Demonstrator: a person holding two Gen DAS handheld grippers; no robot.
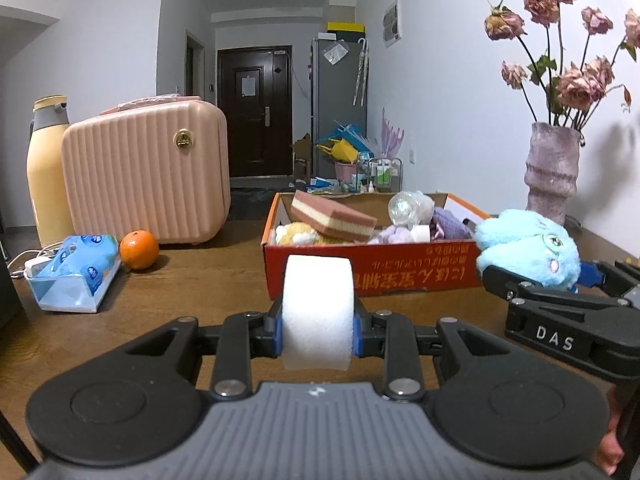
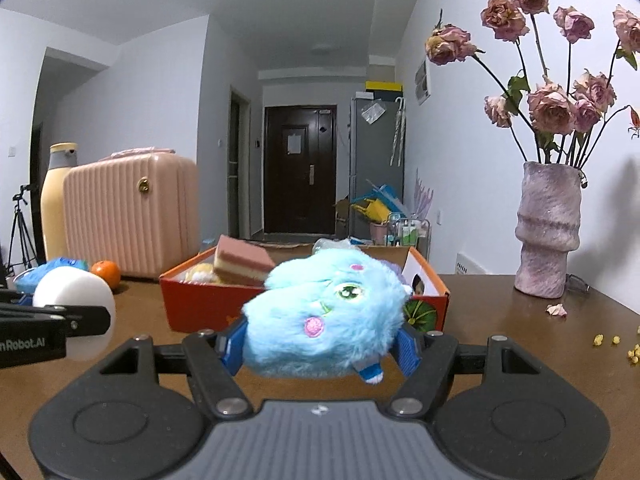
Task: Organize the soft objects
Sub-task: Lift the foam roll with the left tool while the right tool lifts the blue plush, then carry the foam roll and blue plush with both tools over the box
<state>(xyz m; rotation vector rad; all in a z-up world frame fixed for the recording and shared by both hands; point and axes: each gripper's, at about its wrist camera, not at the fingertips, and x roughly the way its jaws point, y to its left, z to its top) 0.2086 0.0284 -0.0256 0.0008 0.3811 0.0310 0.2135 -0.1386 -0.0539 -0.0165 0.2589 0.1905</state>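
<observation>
My left gripper [image 1: 318,332] is shut on a white foam sponge [image 1: 318,312], held just above the brown table. My right gripper [image 2: 322,344] is shut on a fluffy blue plush toy [image 2: 324,312], lifted in front of the red cardboard box [image 1: 400,276]. In the left wrist view the same plush toy [image 1: 528,248] shows at the right, beside the box's right end. The box [image 2: 192,304] holds a pink-and-cream layered sponge [image 1: 332,216], yellowish fluff, a clear plastic wrap and purple cloth. The white sponge [image 2: 76,308] appears at the left of the right wrist view.
A pink ribbed case [image 1: 148,172] and a yellow bottle [image 1: 46,168] stand at the back left. An orange [image 1: 139,249] and a blue tissue pack [image 1: 76,272] lie in front of them. A vase of dried roses [image 2: 548,232] stands at the right, with yellow crumbs [image 2: 616,344] nearby.
</observation>
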